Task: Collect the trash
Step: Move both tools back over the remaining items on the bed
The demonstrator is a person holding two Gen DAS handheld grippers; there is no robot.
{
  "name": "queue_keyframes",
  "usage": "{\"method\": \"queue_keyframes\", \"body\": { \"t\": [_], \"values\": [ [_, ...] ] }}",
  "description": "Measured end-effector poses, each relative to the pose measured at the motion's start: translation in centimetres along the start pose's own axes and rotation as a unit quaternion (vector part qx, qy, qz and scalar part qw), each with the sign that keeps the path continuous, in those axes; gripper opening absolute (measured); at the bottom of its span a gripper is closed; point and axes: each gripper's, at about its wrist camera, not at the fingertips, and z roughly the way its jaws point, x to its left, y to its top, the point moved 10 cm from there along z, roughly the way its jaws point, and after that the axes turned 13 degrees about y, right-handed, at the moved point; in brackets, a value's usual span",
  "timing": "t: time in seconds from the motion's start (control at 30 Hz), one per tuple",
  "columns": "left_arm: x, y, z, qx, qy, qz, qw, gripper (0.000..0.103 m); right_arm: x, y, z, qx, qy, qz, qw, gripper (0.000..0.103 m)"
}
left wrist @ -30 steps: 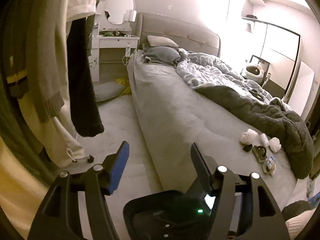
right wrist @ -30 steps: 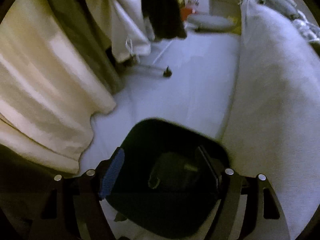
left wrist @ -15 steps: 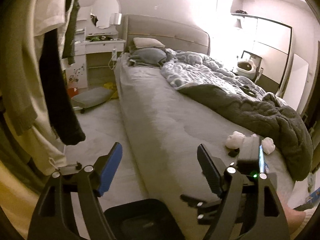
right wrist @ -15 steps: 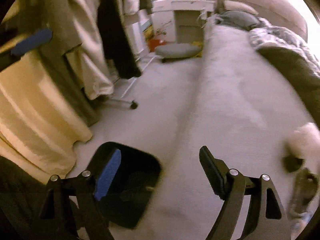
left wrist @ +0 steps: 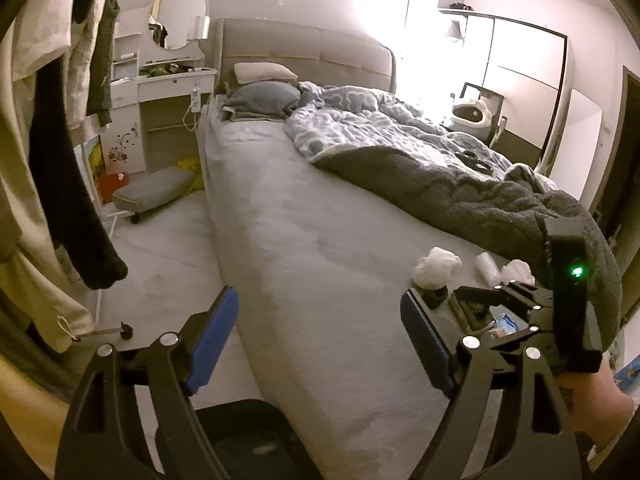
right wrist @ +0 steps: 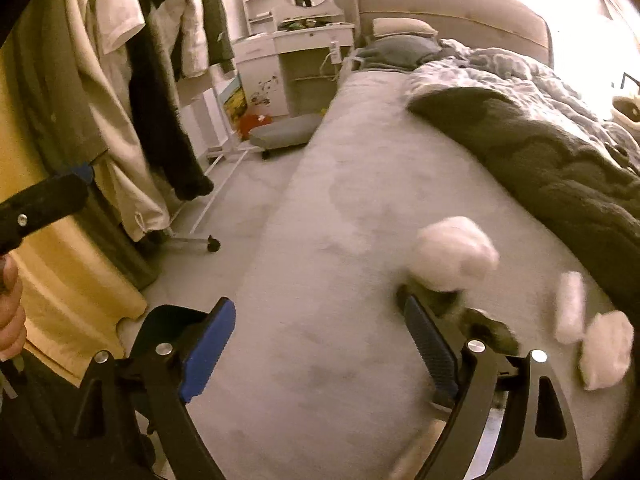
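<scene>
Crumpled white tissues [left wrist: 436,266] [right wrist: 454,252] lie on the grey bed sheet [left wrist: 320,248] near the dark blanket. Two more white pieces [right wrist: 570,306] [right wrist: 606,350] sit to their right, beside a small dark wrapper [right wrist: 490,330]. My right gripper [right wrist: 316,348] hovers over the sheet just short of the tissues; its jaws are opening and nothing is between them. It also shows at the right of the left wrist view as the right gripper [left wrist: 476,312]. My left gripper [left wrist: 320,336] hangs over the bed's edge, jaws opening and empty. A black bin [left wrist: 248,440] [right wrist: 168,328] stands on the floor below.
Clothes hang on a wheeled rack [left wrist: 60,160] to the left. A grey cushion [left wrist: 154,190] lies on the floor by a white dresser [left wrist: 168,92]. A dark blanket [left wrist: 480,200] covers the bed's right side. A hand [right wrist: 10,312] shows at the left edge.
The right gripper has swung from over the black bin up and across to the bed, toward the tissues. The left gripper shifted sideways along the bed. Both sets of jaws have widened.
</scene>
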Motion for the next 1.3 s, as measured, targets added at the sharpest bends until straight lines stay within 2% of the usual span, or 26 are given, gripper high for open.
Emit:
{"method": "queue_keyframes", "body": {
  "t": [0.17, 0.37, 0.67, 1.03, 1.23, 1.3],
  "values": [
    [-2.2, -0.2, 0.7, 0.004, -0.01, 0.009, 0.9999, 0.087, -1.6, -1.1, -2.2, -0.006, 0.0, -0.003, 1.0, 0.091],
    [-4.7, -0.5, 1.7, 0.013, -0.021, 0.018, 0.9995, 0.087, -3.1, -3.1, -4.3, -0.001, 0.005, -0.038, 0.999, 0.098],
    [-8.9, -1.1, 3.5, 0.029, -0.041, 0.033, 0.9982, 0.087, -5.9, -5.4, -6.9, 0.004, 0.002, -0.044, 0.999, 0.099],
    [-13.4, -3.2, 5.0, 0.063, -0.058, 0.06, 0.9945, 0.087, -7.3, -8.7, -6.7, 0.044, 0.034, -0.037, 0.998, 0.099],
    [-15.9, -4.1, 4.9, 0.068, -0.074, 0.078, 0.9919, 0.087, -7.0, -9.6, -6.8, 0.041, 0.063, -0.035, 0.997, 0.099],
    [-16.3, -4.2, 4.9, 0.068, -0.075, 0.082, 0.9915, 0.087, -7.3, -9.6, -7.1, 0.039, 0.06, -0.034, 0.997, 0.099]
  ]
}}
